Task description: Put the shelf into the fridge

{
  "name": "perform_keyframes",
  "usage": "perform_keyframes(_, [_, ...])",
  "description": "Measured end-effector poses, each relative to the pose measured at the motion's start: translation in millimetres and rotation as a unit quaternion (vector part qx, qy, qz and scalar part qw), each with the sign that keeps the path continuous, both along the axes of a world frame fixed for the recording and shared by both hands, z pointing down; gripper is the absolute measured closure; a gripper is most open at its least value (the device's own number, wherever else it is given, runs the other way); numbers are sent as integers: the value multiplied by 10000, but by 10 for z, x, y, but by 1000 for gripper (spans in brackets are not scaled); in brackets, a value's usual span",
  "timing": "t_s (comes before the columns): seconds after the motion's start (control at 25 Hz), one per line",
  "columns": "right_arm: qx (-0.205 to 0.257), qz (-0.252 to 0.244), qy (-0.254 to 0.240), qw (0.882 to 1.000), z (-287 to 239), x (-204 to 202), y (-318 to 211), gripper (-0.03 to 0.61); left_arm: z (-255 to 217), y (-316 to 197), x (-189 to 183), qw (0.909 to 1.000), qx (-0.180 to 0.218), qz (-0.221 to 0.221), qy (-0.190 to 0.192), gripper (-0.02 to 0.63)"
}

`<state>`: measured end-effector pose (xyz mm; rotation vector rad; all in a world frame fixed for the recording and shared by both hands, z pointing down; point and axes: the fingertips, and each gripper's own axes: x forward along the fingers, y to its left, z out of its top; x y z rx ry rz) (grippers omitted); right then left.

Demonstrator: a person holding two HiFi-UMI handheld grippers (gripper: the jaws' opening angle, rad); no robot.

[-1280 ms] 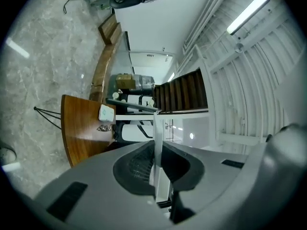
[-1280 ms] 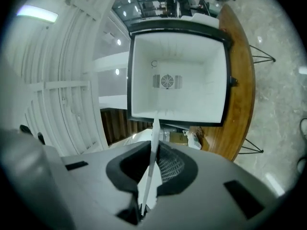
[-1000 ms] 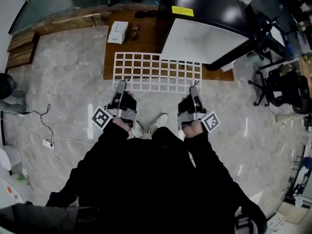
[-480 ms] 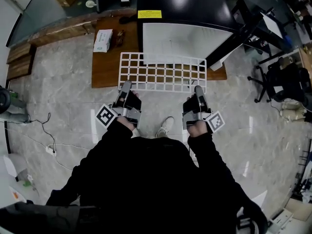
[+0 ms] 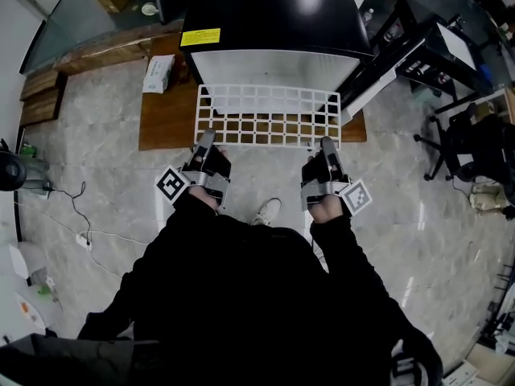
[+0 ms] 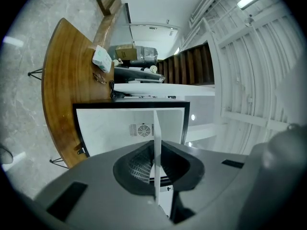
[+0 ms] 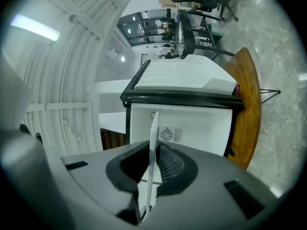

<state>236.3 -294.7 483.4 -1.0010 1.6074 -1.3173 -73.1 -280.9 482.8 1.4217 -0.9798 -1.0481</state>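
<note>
two tongs pinch the near edge of the white wire shelf [image 5: 269, 117]: the left tongs [image 5: 207, 137] at its 7 o'clock corner, the right tongs [image 5: 326, 143] at its 5 o'clock corner, jaws narrow on the thin frame. the shelf is held level, its 12 o'clock edge reaching the open front of the fridge [image 5: 273, 14], which stands on a wooden board [image 5: 165, 119]. a white box [image 5: 158, 73] lies at 10 o'clock.

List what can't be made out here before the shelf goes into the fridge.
- Head view: whether the shelf has its far edge inside the fridge; the steep downward angle flattens depth.
- Head view: yellow label print, too small.
- Both gripper views: shelf grid, seen edge-on; fridge side rails, not discernible.
- Head view: grip points, covered by the left gripper and right gripper bodies.
</note>
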Motion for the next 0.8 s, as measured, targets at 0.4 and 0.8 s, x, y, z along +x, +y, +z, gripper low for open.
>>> perform_keyframes(0.4, [-69, -238, -163, 9996, -82, 178, -409, 545, -113, -396, 175, 9998, -98, -127, -155, 583])
perform_keyframes(0.8, [-29, -327, -186, 9993, -77, 88, -630, 543, -23, -554, 98, 9995, -181, -245, 1, 583])
